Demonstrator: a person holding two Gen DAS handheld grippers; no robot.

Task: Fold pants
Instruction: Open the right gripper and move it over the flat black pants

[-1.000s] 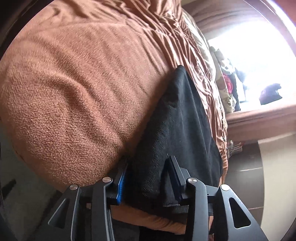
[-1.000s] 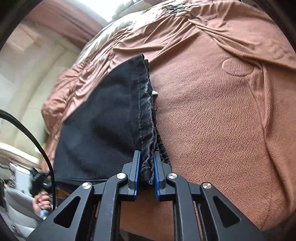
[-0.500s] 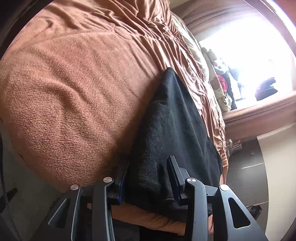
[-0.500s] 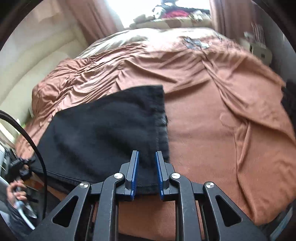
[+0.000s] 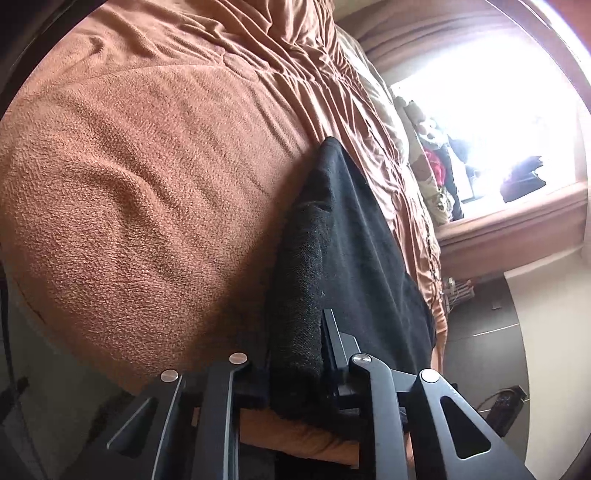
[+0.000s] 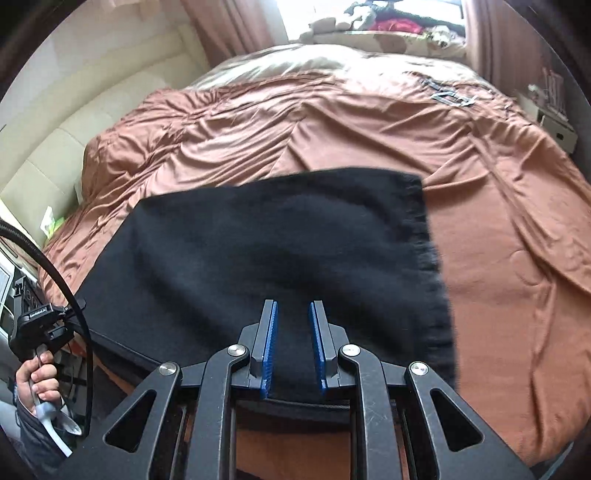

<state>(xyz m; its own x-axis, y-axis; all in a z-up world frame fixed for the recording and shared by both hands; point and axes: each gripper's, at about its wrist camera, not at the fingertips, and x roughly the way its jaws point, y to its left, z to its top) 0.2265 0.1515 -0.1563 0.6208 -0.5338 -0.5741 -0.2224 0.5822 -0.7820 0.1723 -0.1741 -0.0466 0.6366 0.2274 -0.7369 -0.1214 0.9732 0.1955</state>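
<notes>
The black pants (image 6: 277, 251) lie spread flat, folded, on a brown bedspread (image 6: 498, 258). My right gripper (image 6: 291, 306) hovers above their near edge. Its blue pads stand a narrow gap apart with nothing between them. In the left wrist view the pants (image 5: 351, 240) run away from me along the bed's edge. My left gripper (image 5: 295, 332) is closing on a thick fold at their near end, and the cloth fills the gap and hides the left finger. In the right wrist view a hand (image 6: 35, 373) grips the left gripper's handle at the pants' left corner.
The brown bedspread (image 5: 147, 184) is wrinkled toward the far side. A cream padded headboard (image 6: 92, 122) stands on the left. Clothes are piled on a bright window sill (image 6: 391, 24). A black cable (image 6: 79, 306) arcs at the left. Dark floor (image 5: 480, 343) shows beside the bed.
My right gripper has let go of the pants' hem, risen and drawn back while rolling. The pants now lie flat. My left gripper's jaws have narrowed on the fold.
</notes>
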